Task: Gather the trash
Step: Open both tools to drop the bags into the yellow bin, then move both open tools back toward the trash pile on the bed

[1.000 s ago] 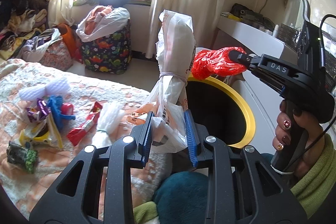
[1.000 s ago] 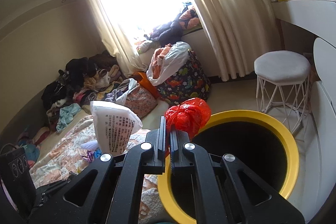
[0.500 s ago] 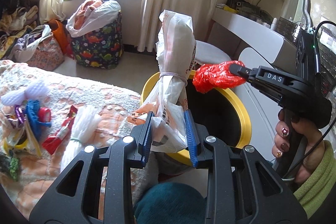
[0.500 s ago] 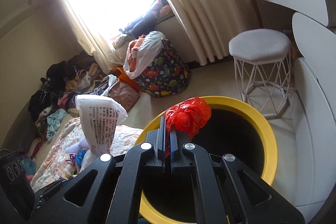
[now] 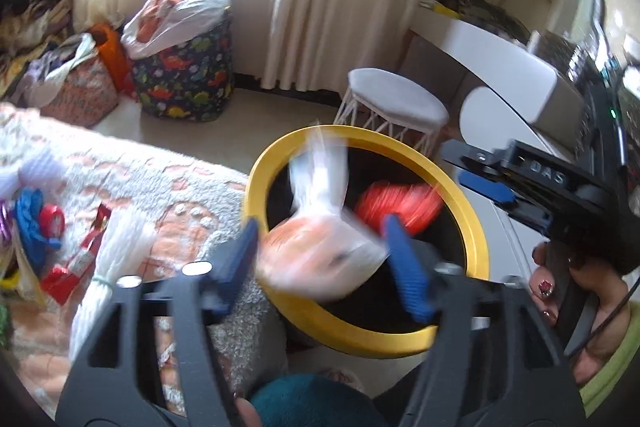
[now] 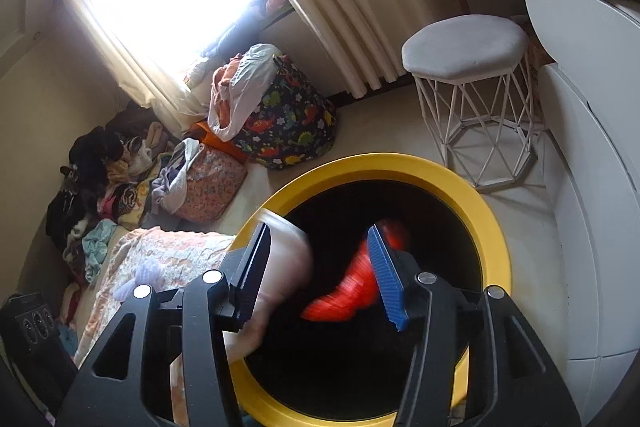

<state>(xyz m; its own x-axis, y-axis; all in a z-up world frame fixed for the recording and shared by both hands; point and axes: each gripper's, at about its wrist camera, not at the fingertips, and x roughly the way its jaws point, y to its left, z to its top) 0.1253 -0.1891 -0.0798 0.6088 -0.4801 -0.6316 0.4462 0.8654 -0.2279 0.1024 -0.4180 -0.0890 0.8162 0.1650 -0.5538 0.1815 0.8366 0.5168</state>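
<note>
We counted two grippers, two bags and one bin. Our left gripper stood with its blue pads spread wide, gripping nothing. The white bag hung blurred in the gap between them, over the near part of the bin's mouth. We saw no pad touching it. Its long axis ran from about 6 o'clock to 12 o'clock in the left wrist view, the bulky orange-tinted end nearest us and the narrow neck pointing away toward 12.

Our right gripper was likewise wide open and empty. The red bag sat smeared just inside its right-hand pad, against the black interior of the yellow-rimmed bin. Whether it touched that pad we could not tell. Its long axis slanted from about 7 o'clock up to 1 o'clock in the right wrist view. In the left view it showed at about 2 o'clock of the white bag, deeper in the bin.

At 9 o'clock of the bin lay the patterned blanket, with several wrappers still on it, among them one tied white bundle and one blue piece.

Beyond the bin at 12 o'clock stood one white wire stool. Farther off, at 10 o'clock, one dinosaur-print hamper sat beneath the curtained window.
</note>
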